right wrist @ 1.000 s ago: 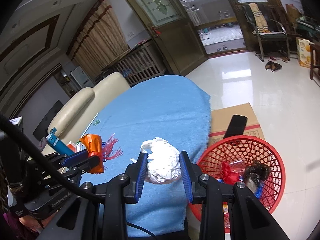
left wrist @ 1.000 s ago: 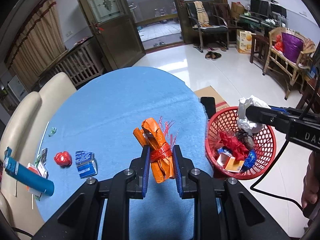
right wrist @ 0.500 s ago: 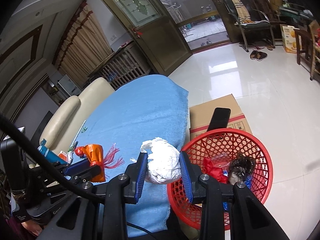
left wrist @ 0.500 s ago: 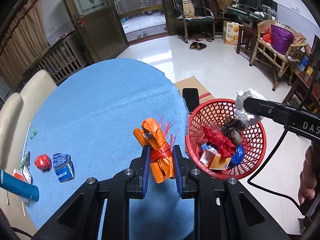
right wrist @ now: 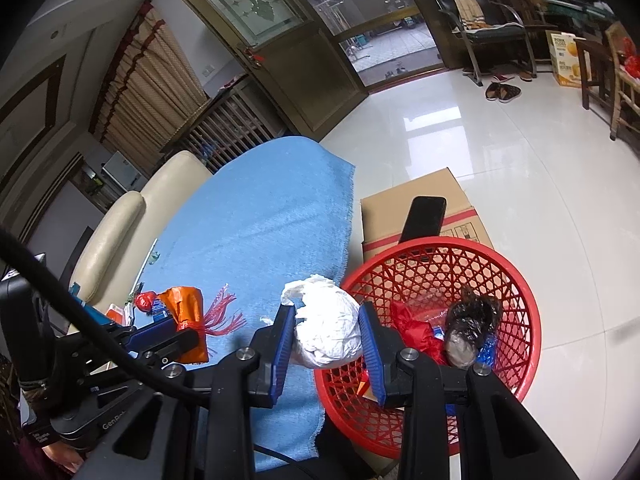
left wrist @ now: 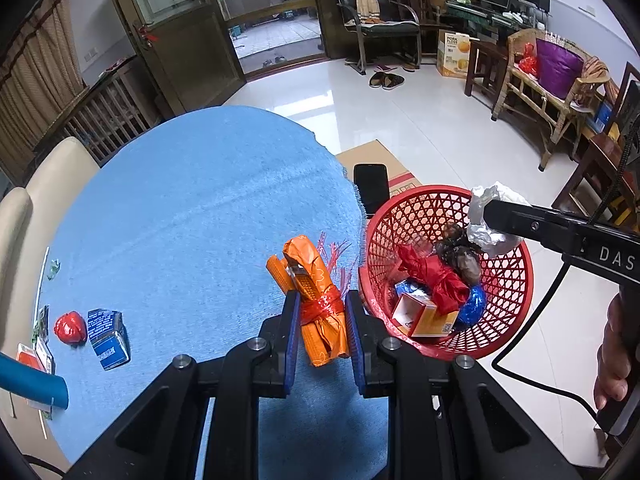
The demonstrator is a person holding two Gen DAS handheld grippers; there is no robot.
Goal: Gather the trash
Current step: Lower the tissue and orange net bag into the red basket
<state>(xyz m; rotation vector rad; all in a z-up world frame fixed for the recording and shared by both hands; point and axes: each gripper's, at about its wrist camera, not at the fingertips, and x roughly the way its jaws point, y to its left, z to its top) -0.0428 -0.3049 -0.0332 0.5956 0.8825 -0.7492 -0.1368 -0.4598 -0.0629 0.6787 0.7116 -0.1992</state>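
Both claws loaded. Left claw (left wrist: pixel 320 320) pinches the orange wrapper bundle (left wrist: pixel 320 304) just beside the red basket (left wrist: pixel 516 280), over the table (left wrist: pixel 192 208) edge. Right claw (right wrist: pixel 326 332) clamps the white paper wad (right wrist: pixel 328 330) at the basket rim. Best bet: carry each fully over the basket's middle w/ claws low, then release, so nothing bounces off the rim. Readable: "DAS" on right claw's body; "GenRobot" partly, on left's.

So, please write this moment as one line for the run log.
left gripper: shut on orange wrapper | right gripper: shut on white paper ball | red basket: partly filled
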